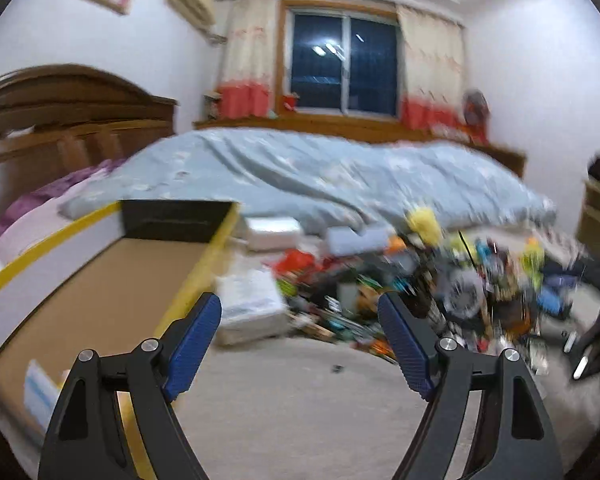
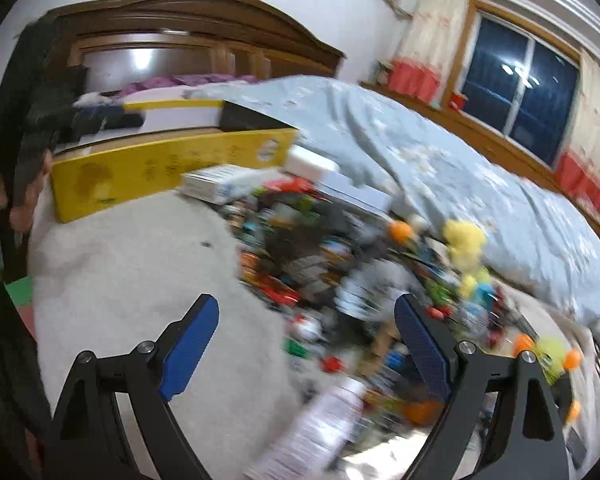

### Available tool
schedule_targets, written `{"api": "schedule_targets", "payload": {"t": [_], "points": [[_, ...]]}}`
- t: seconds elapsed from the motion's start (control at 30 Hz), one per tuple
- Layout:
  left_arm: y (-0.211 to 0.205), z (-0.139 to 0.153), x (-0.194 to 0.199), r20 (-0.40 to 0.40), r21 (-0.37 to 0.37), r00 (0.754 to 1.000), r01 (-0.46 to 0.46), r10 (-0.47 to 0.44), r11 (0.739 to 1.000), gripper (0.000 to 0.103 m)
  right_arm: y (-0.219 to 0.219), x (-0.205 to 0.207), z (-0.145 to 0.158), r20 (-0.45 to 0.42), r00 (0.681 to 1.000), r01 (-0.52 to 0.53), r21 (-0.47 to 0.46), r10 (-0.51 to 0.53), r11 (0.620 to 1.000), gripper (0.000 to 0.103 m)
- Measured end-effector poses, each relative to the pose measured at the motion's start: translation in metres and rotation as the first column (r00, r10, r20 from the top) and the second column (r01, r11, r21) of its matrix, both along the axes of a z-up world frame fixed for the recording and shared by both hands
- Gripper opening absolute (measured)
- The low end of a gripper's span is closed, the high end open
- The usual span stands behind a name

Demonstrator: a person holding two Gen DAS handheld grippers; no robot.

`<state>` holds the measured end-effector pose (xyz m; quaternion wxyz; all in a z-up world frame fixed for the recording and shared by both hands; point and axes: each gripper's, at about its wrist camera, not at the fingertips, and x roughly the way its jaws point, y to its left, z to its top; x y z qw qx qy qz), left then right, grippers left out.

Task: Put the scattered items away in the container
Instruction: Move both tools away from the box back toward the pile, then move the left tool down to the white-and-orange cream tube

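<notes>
A yellow-edged cardboard box [image 1: 100, 292] stands open on the bed at my left; it also shows in the right wrist view [image 2: 160, 168]. A blurred pile of small colourful items [image 1: 440, 288] lies on the grey sheet beside it, also in the right wrist view [image 2: 360, 292]. My left gripper [image 1: 300, 344] is open and empty, between the box and the pile. My right gripper [image 2: 306, 346] is open and empty above the near side of the pile. A white tube-like item [image 2: 320, 428] lies just below its jaws.
White boxes [image 1: 252, 300] lie by the box's corner. A blue quilt [image 1: 320, 176] is bunched behind the pile. A wooden headboard [image 1: 60, 100], a window [image 1: 344, 68] and curtains are at the back. The person's hand [image 2: 16, 196] shows at far left.
</notes>
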<state>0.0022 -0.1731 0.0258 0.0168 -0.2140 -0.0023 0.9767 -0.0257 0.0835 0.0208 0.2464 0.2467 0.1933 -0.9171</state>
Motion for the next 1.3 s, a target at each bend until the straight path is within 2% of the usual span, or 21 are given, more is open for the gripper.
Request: {"api": "schedule_targets", "payload": {"t": [0.1,0.13,0.2,0.27,0.4,0.53,0.67,0.73,0.77,0.87,0.97,1.07,1.2,1.3], "points": [[0.037,-0.004,-0.015,0.039,-0.026,0.999,0.029,-0.028,0.999,0.083,0.037,-0.009,0.013,0.085,0.991,0.112,-0.094,-0.104,0.989,0.091],[0.052,-0.003,-0.017,0.039,-0.011,0.998,0.052,-0.051,0.999,0.083,0.053,-0.009,0.014,0.105,0.988,0.129,-0.156,-0.113,0.979,0.091],[0.073,-0.003,-0.02,0.027,0.023,0.995,0.095,-0.095,0.995,0.083,0.075,-0.009,0.006,0.15,0.976,0.188,-0.195,-0.16,0.963,0.091],[0.088,-0.008,-0.024,0.032,0.024,0.992,0.122,-0.123,0.992,0.083,0.084,-0.011,0.0,0.193,0.966,0.207,-0.162,-0.175,0.965,0.091],[0.119,-0.029,-0.043,0.098,-0.037,0.981,0.172,-0.167,0.984,0.083,0.109,-0.008,0.001,0.147,0.966,0.236,-0.156,-0.214,0.959,0.091],[0.138,-0.032,-0.049,0.126,0.066,0.966,0.217,-0.224,0.974,0.082,0.128,-0.003,-0.005,0.177,0.944,0.305,-0.157,-0.277,0.939,0.091],[0.161,-0.029,-0.045,0.145,0.076,0.951,0.263,-0.271,0.962,0.083,0.137,-0.003,-0.014,0.142,0.944,0.319,-0.165,-0.298,0.933,0.091],[0.173,-0.031,-0.045,0.173,0.104,0.936,0.292,-0.306,0.951,0.082,0.145,-0.011,-0.021,0.167,0.932,0.35,-0.172,-0.322,0.921,0.091],[0.182,-0.032,-0.044,0.188,0.094,0.928,0.308,-0.32,0.947,0.082,0.148,-0.015,-0.022,0.179,0.932,0.344,-0.179,-0.314,0.922,0.091],[0.205,-0.029,-0.04,0.217,0.043,0.921,0.323,-0.324,0.946,0.082,0.158,-0.023,-0.02,0.171,0.94,0.331,-0.233,-0.297,0.914,0.091],[0.217,-0.03,-0.041,0.243,0.057,0.918,0.31,-0.314,0.949,0.083,0.159,-0.034,-0.021,0.2,0.934,0.339,-0.245,-0.294,0.908,0.091],[0.22,-0.04,-0.045,0.254,0.057,0.916,0.305,-0.31,0.951,0.082,0.155,-0.035,-0.021,0.213,0.928,0.349,-0.214,-0.305,0.912,0.091],[0.222,-0.06,-0.055,0.296,0.045,0.899,0.324,-0.322,0.945,0.082,0.153,-0.03,-0.029,0.206,0.924,0.354,-0.141,-0.323,0.924,0.091],[0.22,-0.072,-0.057,0.322,0.059,0.889,0.325,-0.326,0.944,0.077,0.161,-0.033,-0.036,0.231,0.915,0.367,-0.135,-0.331,0.92,0.091]]}}
